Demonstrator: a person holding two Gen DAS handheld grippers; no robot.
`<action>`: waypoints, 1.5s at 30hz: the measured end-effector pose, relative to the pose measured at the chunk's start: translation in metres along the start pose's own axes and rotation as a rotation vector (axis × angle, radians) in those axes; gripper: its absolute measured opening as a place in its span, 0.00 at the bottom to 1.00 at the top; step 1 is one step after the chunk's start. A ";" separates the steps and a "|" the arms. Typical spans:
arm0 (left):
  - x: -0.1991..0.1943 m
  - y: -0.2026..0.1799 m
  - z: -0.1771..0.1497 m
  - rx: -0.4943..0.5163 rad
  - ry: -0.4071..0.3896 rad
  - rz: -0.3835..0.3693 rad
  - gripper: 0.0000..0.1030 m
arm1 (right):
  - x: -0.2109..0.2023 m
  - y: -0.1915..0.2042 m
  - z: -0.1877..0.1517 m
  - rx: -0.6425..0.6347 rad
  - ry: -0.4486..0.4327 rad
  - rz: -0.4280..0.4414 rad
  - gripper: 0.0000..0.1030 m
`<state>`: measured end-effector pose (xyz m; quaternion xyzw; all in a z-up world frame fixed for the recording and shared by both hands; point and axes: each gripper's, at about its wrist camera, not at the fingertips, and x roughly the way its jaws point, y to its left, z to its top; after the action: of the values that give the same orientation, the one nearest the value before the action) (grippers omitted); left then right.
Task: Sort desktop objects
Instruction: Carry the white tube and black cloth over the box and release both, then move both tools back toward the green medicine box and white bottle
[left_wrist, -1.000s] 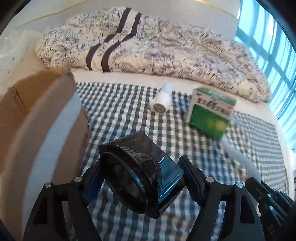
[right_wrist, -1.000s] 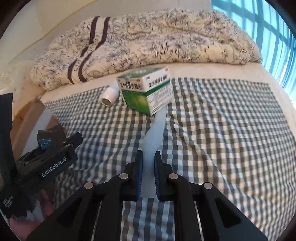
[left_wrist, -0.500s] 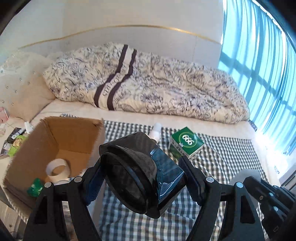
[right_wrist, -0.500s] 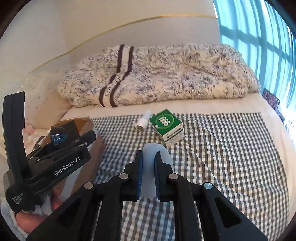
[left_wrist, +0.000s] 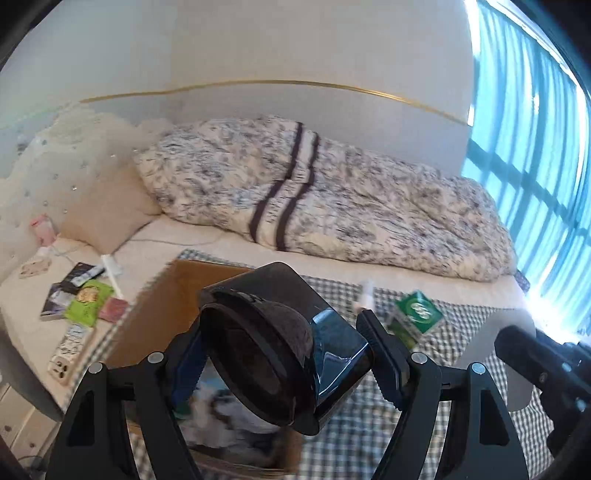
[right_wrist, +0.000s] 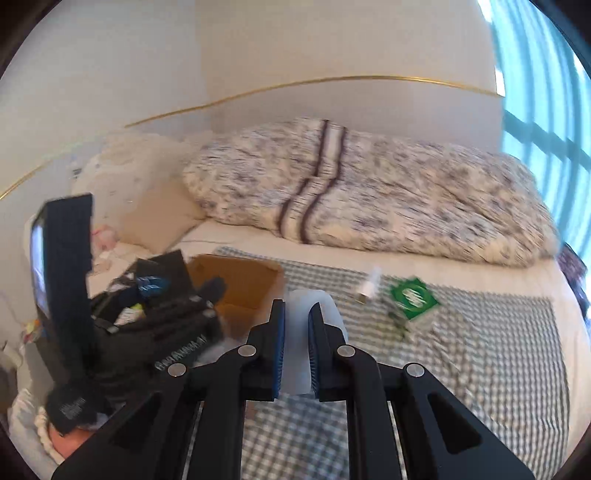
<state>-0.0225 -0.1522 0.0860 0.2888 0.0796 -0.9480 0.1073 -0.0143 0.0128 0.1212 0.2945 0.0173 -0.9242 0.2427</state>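
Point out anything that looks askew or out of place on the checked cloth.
The small white bottle lies tipped on its side beside the green box, which sits skewed to the cloth's checks. Both remain outside the cardboard box. Nothing looks spilled or damaged.

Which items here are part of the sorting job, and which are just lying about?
Part of the job:
- black glossy case, held in the left hand-held gripper
- flat white object, held in the right hand-held gripper
- cardboard box
- green medicine box
- small white bottle

Lying about:
- patterned duvet
- pillow
- booklets and packets beside the box
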 end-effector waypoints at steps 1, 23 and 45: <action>0.001 0.011 0.002 -0.012 0.000 0.013 0.77 | 0.003 0.010 0.003 -0.015 -0.002 0.013 0.11; 0.096 0.122 -0.040 -0.163 0.198 0.096 0.82 | 0.149 0.104 0.010 -0.127 0.220 0.126 0.28; 0.064 0.068 -0.037 -0.079 0.164 0.081 0.99 | 0.104 0.040 0.003 0.006 0.104 -0.020 0.85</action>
<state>-0.0371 -0.2203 0.0134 0.3639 0.1137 -0.9122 0.1502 -0.0715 -0.0685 0.0709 0.3425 0.0299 -0.9101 0.2313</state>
